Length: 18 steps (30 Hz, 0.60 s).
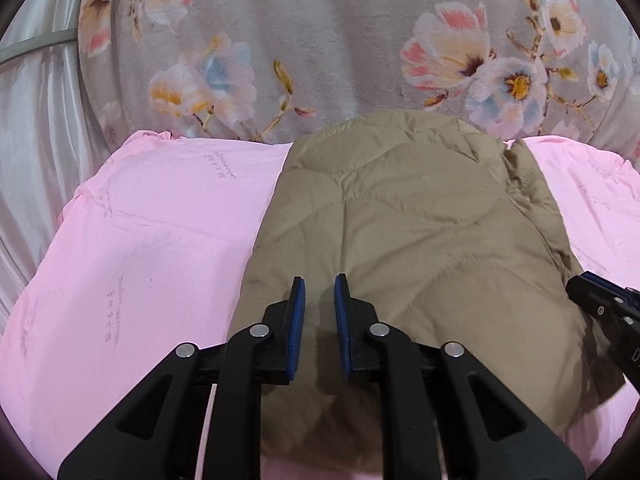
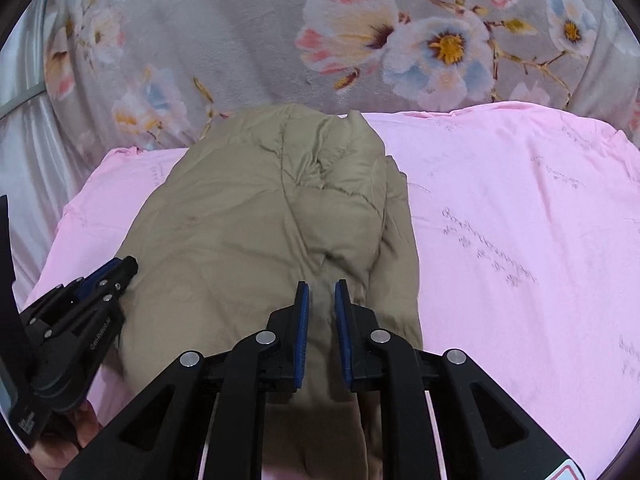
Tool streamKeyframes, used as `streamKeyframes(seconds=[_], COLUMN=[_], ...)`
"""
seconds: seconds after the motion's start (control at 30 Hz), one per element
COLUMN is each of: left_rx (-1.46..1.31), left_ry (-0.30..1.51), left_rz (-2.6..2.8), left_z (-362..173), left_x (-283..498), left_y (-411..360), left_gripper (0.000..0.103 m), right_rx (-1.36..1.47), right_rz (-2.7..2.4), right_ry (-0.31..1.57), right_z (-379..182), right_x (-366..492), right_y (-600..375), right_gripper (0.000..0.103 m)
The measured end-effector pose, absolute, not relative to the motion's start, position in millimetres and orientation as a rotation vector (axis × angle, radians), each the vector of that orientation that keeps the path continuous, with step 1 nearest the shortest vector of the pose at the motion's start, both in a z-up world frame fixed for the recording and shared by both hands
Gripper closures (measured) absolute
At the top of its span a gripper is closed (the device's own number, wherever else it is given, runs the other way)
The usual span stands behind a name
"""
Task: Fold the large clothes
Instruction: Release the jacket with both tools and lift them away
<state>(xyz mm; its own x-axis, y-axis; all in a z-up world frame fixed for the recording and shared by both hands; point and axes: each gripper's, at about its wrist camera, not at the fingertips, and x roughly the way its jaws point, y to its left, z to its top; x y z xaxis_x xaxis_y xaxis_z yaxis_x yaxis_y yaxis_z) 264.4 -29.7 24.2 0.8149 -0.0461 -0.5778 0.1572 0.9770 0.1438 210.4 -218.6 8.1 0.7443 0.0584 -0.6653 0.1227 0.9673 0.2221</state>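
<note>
A tan quilted jacket [image 1: 408, 224] lies folded into a long bundle on the pink sheet [image 1: 152, 240]; it also shows in the right wrist view [image 2: 256, 232]. My left gripper [image 1: 320, 284] hovers over the jacket's near left part, jaws a little apart with nothing between them. My right gripper [image 2: 322, 288] hovers over the jacket's near right edge, jaws a little apart and empty. Each gripper shows in the other's view: the right one [image 1: 600, 304] at the jacket's right side, the left one [image 2: 100, 280] at its left side.
A grey floral blanket [image 1: 320, 40] lies bunched behind the jacket and also shows in the right wrist view [image 2: 240, 32]. A shiny white curtain [image 1: 36, 140] hangs at the left. Pink sheet [image 2: 520, 240] spreads wide to the right of the jacket.
</note>
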Motion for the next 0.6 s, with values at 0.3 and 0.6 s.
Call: streamKeyframes(seconds=[0.3, 0.6], left_rx=[0.165, 0.106], left_ry=[0.643, 0.703], left_rz=[-0.09, -0.092], left_z=[16.0, 11.9], left_x=[200.2, 151.0], left_y=[-24.2, -13.7], left_gripper=[0.071, 0.03], right_rx=[0.243, 0.241], right_rz=[-0.1, -0.114], right_ry=[0.752, 0.795], right_z=[-3.9, -10.0], right_x=[146.3, 89.8], right_y=[-211.1, -202.3], right_gripper=[0.086, 0.055])
